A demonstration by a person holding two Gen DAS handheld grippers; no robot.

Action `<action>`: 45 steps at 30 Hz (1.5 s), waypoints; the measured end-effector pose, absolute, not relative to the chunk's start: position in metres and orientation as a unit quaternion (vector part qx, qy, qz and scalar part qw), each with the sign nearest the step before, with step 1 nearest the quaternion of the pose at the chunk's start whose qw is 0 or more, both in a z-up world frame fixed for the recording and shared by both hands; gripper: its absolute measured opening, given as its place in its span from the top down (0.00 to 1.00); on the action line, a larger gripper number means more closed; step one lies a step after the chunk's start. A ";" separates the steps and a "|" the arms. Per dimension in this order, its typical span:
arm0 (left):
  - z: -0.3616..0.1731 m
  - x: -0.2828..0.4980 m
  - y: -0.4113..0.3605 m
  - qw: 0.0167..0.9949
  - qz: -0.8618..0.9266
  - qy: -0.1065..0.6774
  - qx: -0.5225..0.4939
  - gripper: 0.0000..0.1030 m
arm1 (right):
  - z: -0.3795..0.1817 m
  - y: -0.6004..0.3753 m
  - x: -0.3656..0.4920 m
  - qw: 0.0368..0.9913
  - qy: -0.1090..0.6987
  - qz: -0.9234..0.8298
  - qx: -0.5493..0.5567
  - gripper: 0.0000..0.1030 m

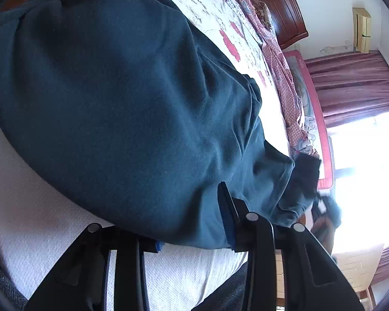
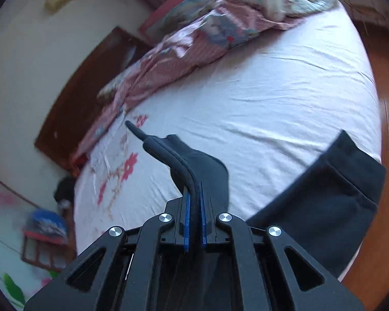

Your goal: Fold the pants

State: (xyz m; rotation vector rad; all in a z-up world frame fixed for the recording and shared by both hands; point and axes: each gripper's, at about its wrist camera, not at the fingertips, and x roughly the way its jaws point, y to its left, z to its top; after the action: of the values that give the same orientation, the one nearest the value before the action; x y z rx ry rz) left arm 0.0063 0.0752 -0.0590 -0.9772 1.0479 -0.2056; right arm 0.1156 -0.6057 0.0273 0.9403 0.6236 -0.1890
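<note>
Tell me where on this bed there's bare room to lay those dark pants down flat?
The widest free patch is the plain white sheet between the crumpled pink patterned quilt along the far side and the dark teal fleece pants at the near edge. It is crowded along the quilt and near the wooden headboard.

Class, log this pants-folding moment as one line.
left tool: gripping pants | right tool: shut on pants edge | bed: pants partly draped

White bed sheet (image 2: 272, 98), pink crumpled quilt (image 2: 184, 51), wooden headboard (image 1: 280, 7), maroon curtains (image 1: 355, 83).
</note>
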 end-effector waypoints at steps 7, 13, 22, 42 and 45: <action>-0.059 0.003 0.086 0.747 -0.081 0.486 -0.445 0.75 | -0.098 -0.652 0.023 0.771 0.307 -0.133 0.542 0.95; -0.048 0.007 0.095 0.758 -0.057 0.474 -0.444 0.76 | -0.084 -0.642 0.028 0.785 0.271 -0.098 0.549 0.95; -0.047 0.017 0.123 0.766 -0.022 0.439 -0.468 0.79 | -0.110 -0.648 0.019 0.748 0.277 -0.096 0.596 0.95; -0.034 0.012 0.167 0.820 -0.024 0.357 -0.446 0.61 | -0.100 -0.648 0.026 0.747 0.290 -0.095 0.591 0.69; -0.032 0.007 0.166 0.831 -0.030 0.354 -0.428 0.62 | -0.097 -0.646 0.029 0.753 0.301 -0.100 0.576 0.69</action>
State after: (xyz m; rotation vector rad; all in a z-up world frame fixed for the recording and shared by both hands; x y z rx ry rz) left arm 0.0068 0.1664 -0.0319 -0.9075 0.7512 -0.0644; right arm 0.0288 -0.6460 -0.0966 1.2567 0.6579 -0.2191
